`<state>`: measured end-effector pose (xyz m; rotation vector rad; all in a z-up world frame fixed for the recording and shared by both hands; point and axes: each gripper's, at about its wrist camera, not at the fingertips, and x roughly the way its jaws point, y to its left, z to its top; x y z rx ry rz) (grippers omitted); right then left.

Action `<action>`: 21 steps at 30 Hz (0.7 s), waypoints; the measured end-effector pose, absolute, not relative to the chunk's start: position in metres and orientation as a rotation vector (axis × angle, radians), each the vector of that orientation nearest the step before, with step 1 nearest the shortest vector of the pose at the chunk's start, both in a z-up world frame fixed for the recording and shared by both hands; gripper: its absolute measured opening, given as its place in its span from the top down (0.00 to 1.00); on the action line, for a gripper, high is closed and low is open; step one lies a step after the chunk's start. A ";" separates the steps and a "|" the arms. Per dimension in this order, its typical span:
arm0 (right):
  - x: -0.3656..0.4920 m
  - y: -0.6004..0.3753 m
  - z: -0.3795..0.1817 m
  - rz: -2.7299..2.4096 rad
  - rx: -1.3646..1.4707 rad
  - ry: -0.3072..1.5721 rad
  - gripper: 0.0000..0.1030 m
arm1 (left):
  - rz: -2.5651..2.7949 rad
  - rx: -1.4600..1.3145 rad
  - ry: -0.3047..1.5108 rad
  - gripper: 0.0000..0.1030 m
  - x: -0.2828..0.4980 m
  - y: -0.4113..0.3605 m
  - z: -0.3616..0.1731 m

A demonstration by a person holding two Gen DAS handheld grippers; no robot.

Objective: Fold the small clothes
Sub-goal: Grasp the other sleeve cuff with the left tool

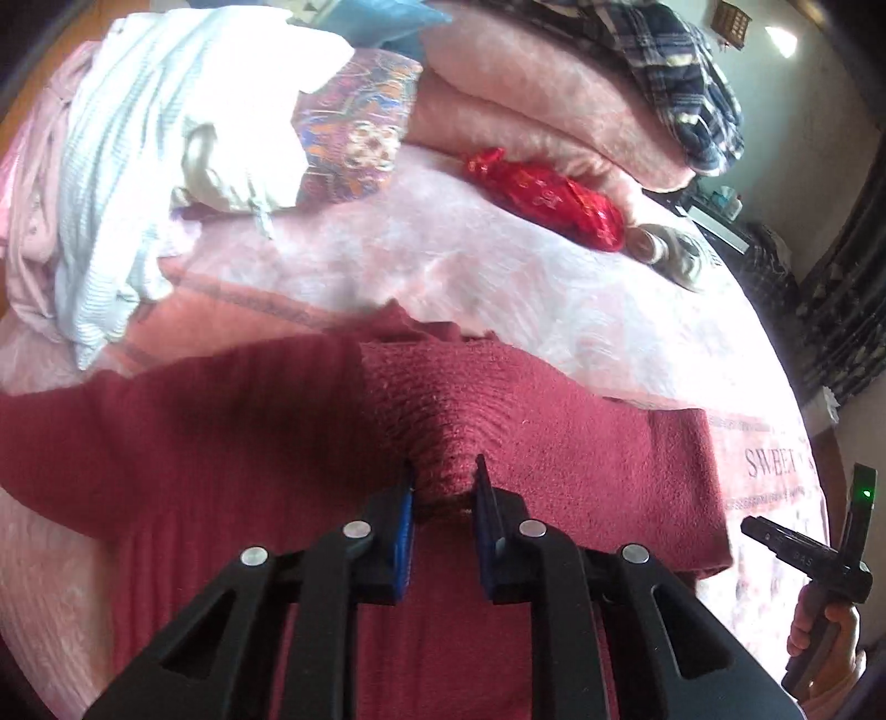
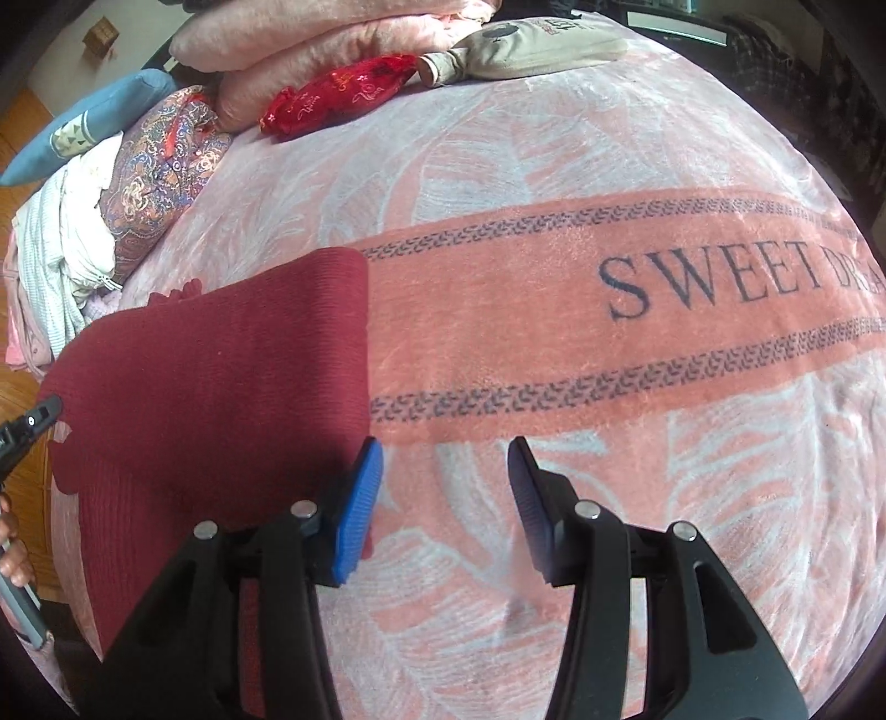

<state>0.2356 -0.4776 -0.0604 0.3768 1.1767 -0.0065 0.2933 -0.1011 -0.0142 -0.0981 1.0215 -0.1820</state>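
A dark red knit garment [image 1: 554, 443] lies on the pink bed blanket [image 1: 498, 266]. My left gripper [image 1: 443, 487] is shut on a pinched fold of the red knit, which bunches up between the blue pads. In the right wrist view the same red garment [image 2: 221, 365] lies flat at the left, its straight edge running down toward my right gripper [image 2: 446, 471]. The right gripper stands open above the blanket [image 2: 609, 443], with only blanket between its fingers; its left pad [image 2: 357, 509] hangs beside the garment's edge. A hand holds the right gripper's handle [image 1: 819, 559] at the left wrist view's right edge.
A heap of white and pale clothes [image 1: 138, 183] and a patterned cloth [image 1: 354, 122] lie at the back left. Folded pink blankets [image 1: 554, 105], a red shiny pouch [image 1: 548, 194] and a plaid garment [image 1: 681, 72] sit at the back. A beige garment [image 2: 542, 44] lies far back.
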 end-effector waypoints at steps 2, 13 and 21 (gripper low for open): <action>0.239 -0.466 -0.061 0.037 0.394 1.184 0.53 | -0.117 -0.090 1.019 0.82 0.299 -0.066 -0.017; 0.265 -0.388 -0.083 0.196 0.465 1.280 0.48 | -0.010 -0.039 1.184 0.77 0.317 -0.009 -0.097; 0.272 -0.375 -0.096 0.102 0.382 1.379 0.61 | 0.017 0.049 1.180 0.62 0.313 -0.007 -0.111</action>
